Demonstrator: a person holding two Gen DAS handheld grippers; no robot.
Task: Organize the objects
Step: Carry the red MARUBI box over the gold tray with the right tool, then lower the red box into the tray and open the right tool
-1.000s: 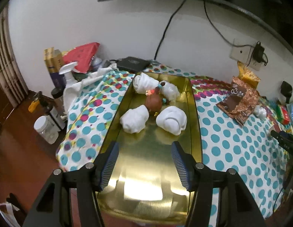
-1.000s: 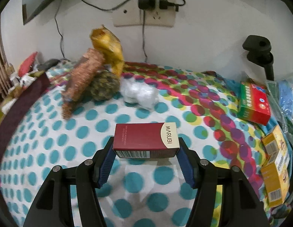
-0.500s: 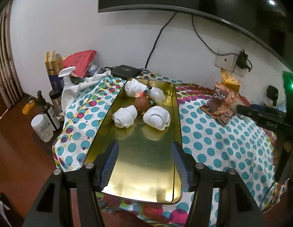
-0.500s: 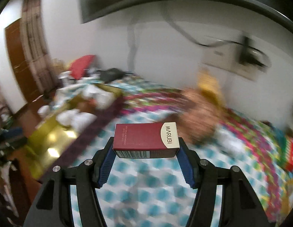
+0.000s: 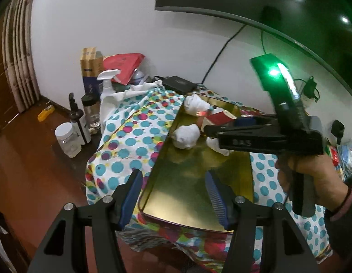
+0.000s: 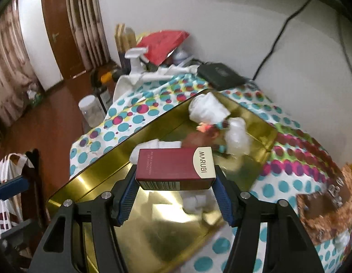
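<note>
My right gripper point(image 6: 176, 199) is shut on a dark red MARUBI box point(image 6: 176, 168) and holds it in the air above the gold tray point(image 6: 160, 234). In the left wrist view the right gripper point(image 5: 210, 129) reaches in from the right over the tray point(image 5: 191, 182), with the red box point(image 5: 219, 118) at its tip. White cloth bundles point(image 5: 186, 135) and a small brown toy point(image 6: 198, 136) lie at the tray's far end. My left gripper point(image 5: 173, 195) is open and empty above the tray's near end.
The tray sits on a polka-dot cloth point(image 5: 130, 141). A spray bottle point(image 5: 107, 84), dark bottles point(image 5: 76, 118) and a clear jar point(image 5: 68, 140) stand at the left on the wooden surface. A black box point(image 6: 219, 76) and snack bags point(image 6: 330, 207) lie on the cloth.
My right gripper has swung left with the red box, from over the dotted cloth to above the gold tray. My left gripper has pulled back and risen; it stays open.
</note>
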